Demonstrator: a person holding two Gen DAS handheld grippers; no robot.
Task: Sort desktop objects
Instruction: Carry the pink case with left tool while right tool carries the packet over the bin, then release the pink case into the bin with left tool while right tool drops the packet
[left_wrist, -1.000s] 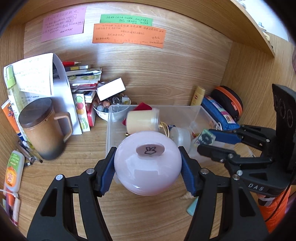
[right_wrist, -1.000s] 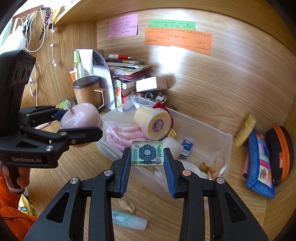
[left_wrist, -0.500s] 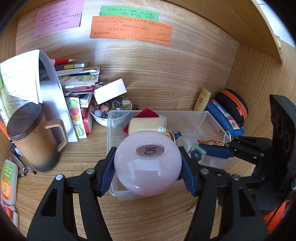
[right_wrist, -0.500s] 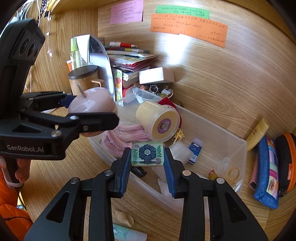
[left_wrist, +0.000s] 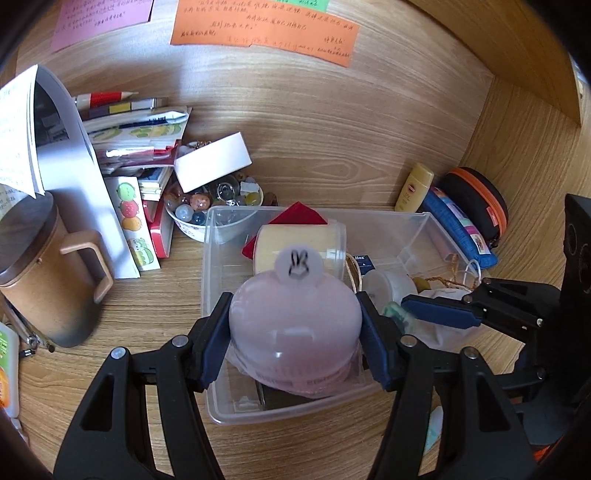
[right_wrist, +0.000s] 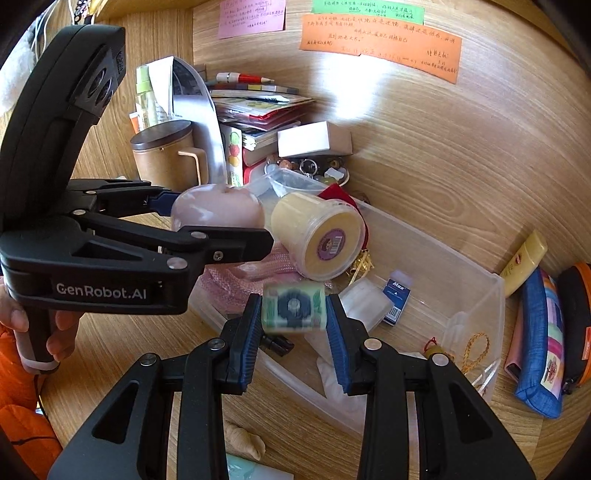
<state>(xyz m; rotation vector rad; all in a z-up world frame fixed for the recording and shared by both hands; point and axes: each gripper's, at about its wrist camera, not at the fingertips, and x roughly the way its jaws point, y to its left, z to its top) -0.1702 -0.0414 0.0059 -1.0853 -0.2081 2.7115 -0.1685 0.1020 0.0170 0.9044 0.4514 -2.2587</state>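
Pink glossy dome-shaped object (left_wrist: 293, 325) with a rabbit mark on its top tab sits clamped between the blue pads of the left gripper (left_wrist: 293, 343), at frame centre over the near end of the clear plastic bin (left_wrist: 436, 225) on the wooden desk (left_wrist: 147, 295). Right gripper (right_wrist: 293, 328), lower centre of its view, pinches a small green-and-white block with a dark flower print (right_wrist: 293, 308); the block is blurred, probably a box. Cream cylindrical tub (right_wrist: 321, 236) lies tipped inside the bin. Brown lidded mug (left_wrist: 48, 280) stands at left.
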